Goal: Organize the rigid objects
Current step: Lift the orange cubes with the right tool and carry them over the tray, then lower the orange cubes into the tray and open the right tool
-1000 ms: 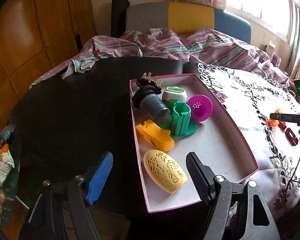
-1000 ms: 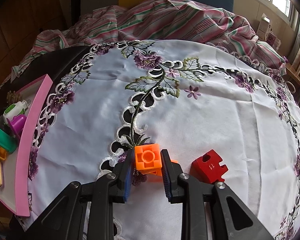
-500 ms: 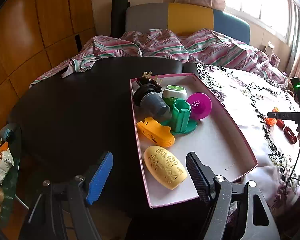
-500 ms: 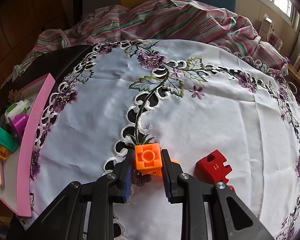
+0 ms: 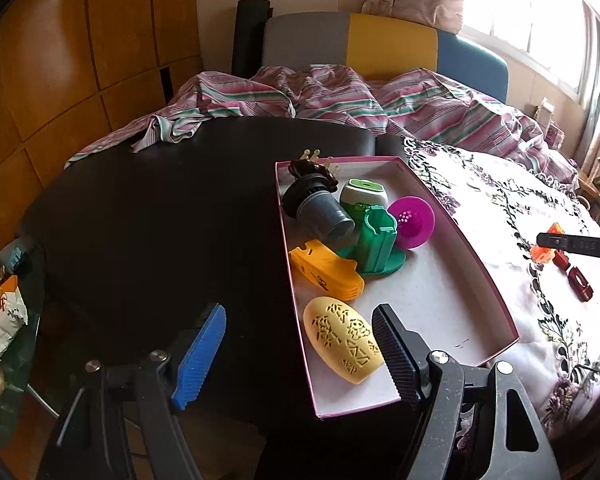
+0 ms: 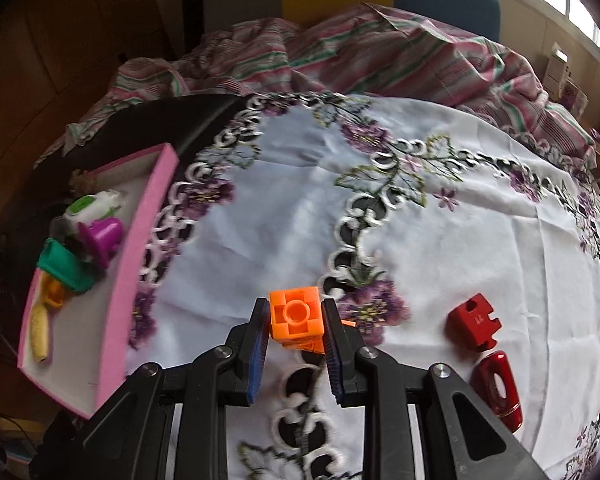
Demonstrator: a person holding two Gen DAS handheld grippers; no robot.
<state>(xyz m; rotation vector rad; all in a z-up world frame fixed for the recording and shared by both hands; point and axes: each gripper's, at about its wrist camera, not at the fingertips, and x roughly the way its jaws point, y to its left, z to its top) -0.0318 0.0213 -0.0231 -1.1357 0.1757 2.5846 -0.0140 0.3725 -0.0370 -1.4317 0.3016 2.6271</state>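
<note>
Pink tray (image 5: 496, 292) — yellow oval case (image 5: 342, 338), green holder (image 5: 376, 242), magenta funnel (image 5: 414, 222) inside.

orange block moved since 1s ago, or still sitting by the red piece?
Yes. The orange block, clamped in the right gripper, has shifted left, away from the red notched block, toward the pink tray.

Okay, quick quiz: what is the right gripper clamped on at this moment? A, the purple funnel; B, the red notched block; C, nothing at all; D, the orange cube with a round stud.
D: in the right wrist view the right gripper has both pads pressed against the sides of the orange cube, while the red notched block lies apart on the tablecloth.
</note>
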